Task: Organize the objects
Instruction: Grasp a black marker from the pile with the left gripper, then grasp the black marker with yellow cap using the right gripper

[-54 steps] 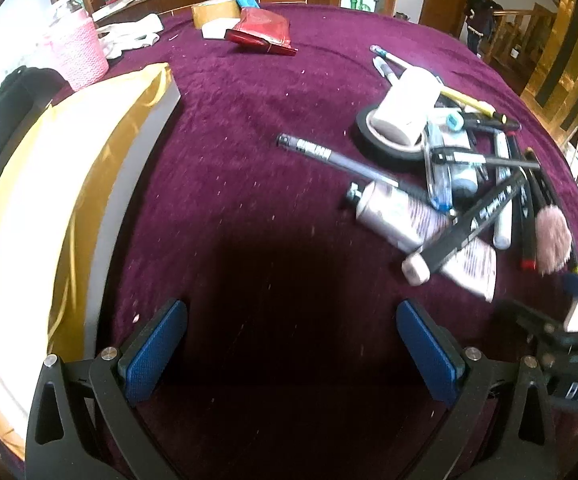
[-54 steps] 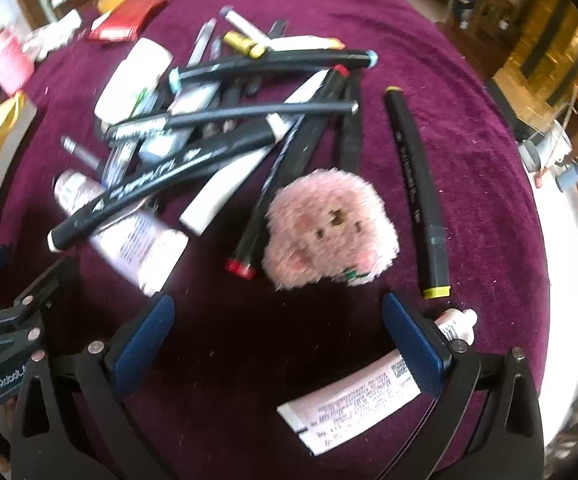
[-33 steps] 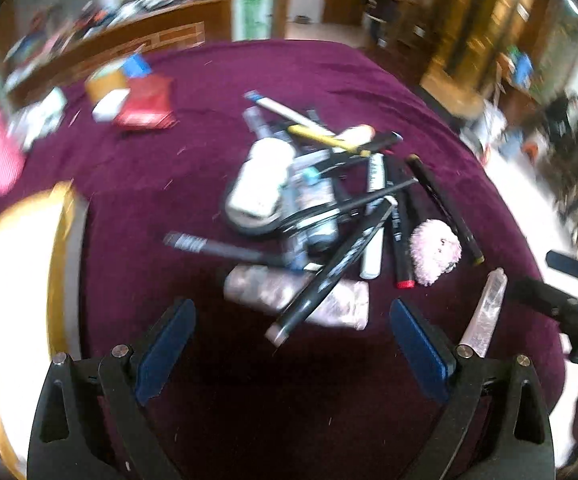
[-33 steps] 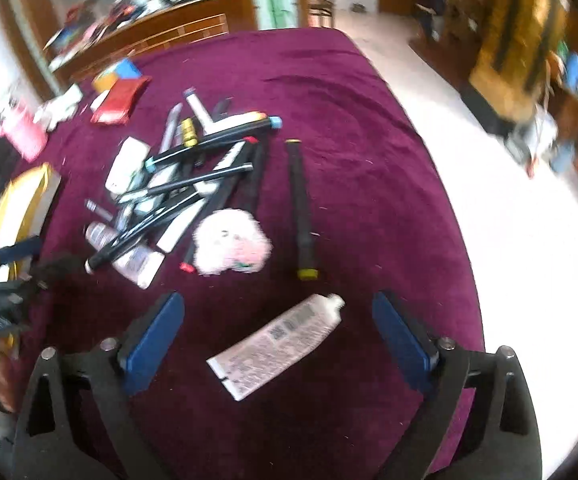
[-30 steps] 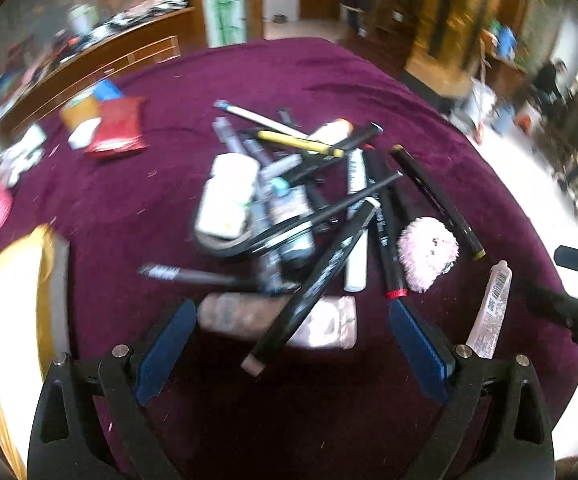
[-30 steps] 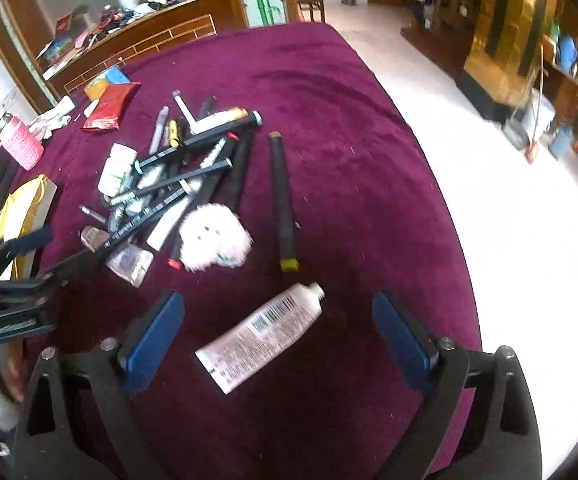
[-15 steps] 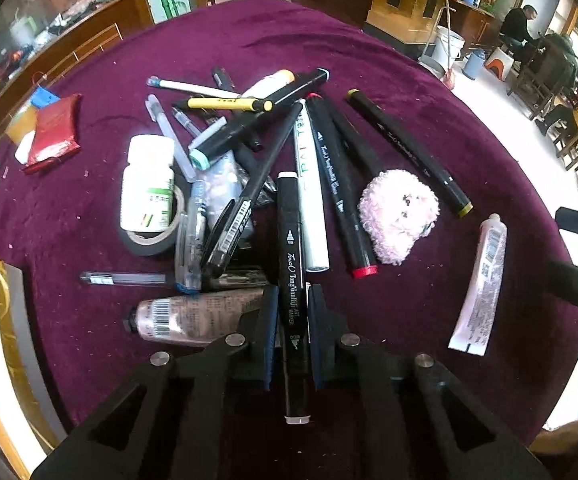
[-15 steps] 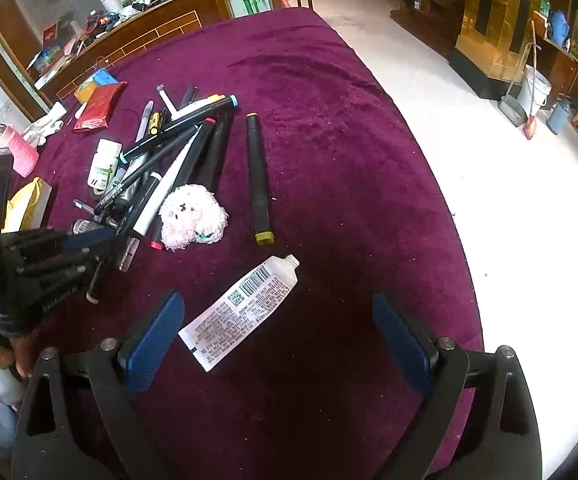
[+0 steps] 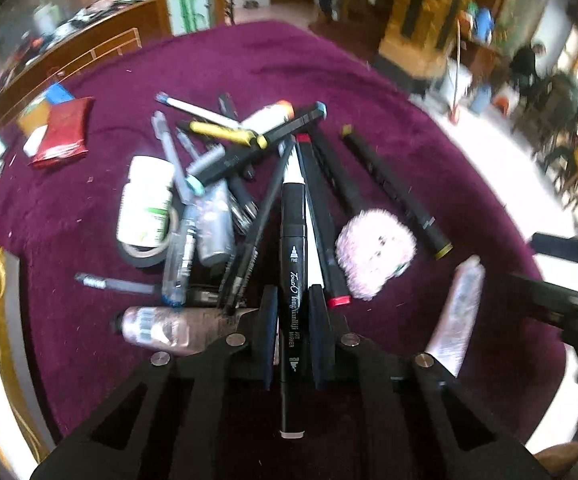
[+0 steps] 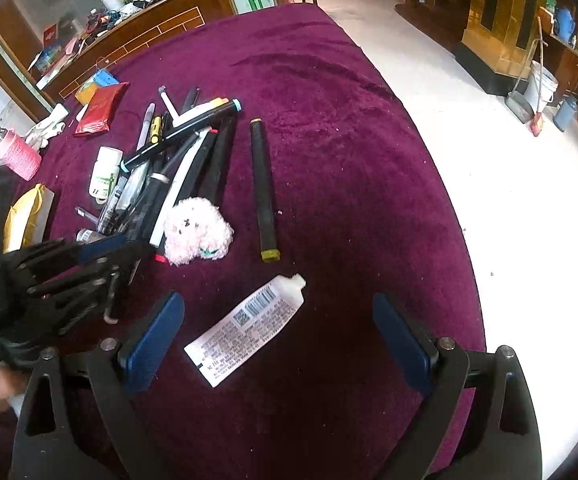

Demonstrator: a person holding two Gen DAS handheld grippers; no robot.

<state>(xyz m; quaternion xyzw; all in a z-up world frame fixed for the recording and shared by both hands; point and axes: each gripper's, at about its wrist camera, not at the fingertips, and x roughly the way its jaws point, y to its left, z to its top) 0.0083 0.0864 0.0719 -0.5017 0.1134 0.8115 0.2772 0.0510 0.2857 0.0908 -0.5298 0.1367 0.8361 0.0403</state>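
Left tool (image 9: 293,332): closed on a long black art marker (image 9: 293,280) with white lettering, gripped near its tail end, tip over the heap of pens on the round plum-velvet tabletop (image 10: 349,152). Marker: likely light, stiff, smooth-barrelled, so a grip nearer mid-barrel should stop it pivoting. Right tool (image 10: 277,336): open and empty, hovering above a white squeeze tube (image 10: 249,328), probably soft; best pinched across its flat body.

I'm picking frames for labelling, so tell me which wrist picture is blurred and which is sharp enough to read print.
Left wrist view: motion-blurred across the pile, the pink plush toy smeared, though the black marker clamped in the left gripper stays legible. Right wrist view: sharp, the barcode on the white tube crisp; both bend at the fisheye edges.
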